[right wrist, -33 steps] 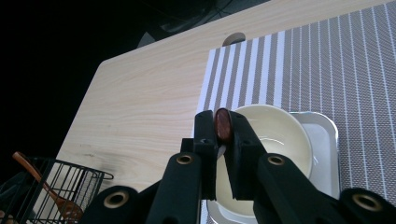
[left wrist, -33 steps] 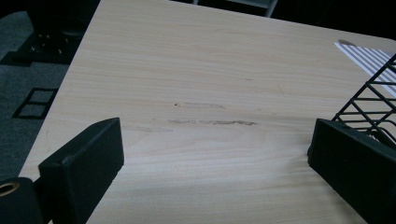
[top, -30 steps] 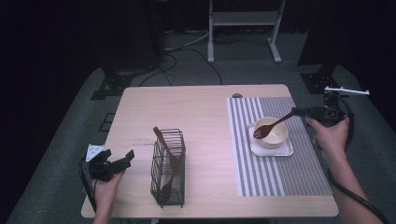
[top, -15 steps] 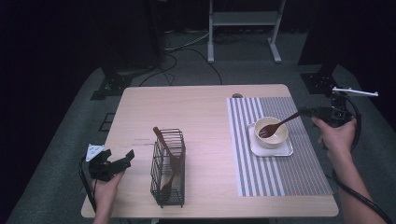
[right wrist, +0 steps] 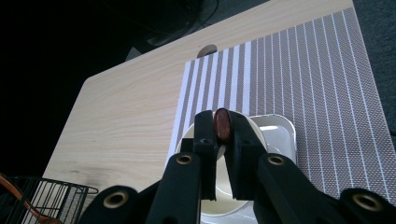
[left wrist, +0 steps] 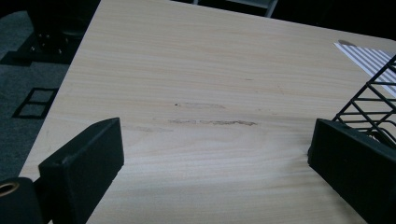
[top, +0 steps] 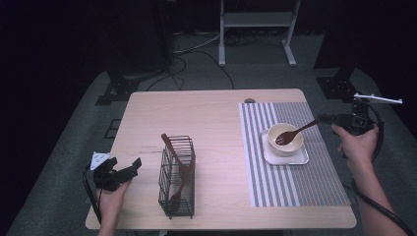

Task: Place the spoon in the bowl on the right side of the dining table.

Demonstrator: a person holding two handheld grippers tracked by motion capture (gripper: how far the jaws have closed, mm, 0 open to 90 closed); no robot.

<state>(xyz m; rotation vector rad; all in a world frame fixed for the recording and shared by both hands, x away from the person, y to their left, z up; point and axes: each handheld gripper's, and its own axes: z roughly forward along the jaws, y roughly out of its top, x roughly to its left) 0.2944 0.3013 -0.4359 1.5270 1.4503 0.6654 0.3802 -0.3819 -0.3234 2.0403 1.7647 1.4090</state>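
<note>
Right gripper, at 3 o'clock off the table edge, clenched on dark brown wooden spoon; spoon head rests inside cream round bowl on white square plate. Left gripper, at 8 o'clock, released, jaws spread beside black wire basket.

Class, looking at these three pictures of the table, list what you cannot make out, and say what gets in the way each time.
- Inside of the bowl: right gripper view, blocked by the right gripper.
- Spoon bowl end: same view, behind the jaws.
- Wire basket: left gripper view, cut off by the edge.
- Utensils in the basket: high view, too small to count.
</note>
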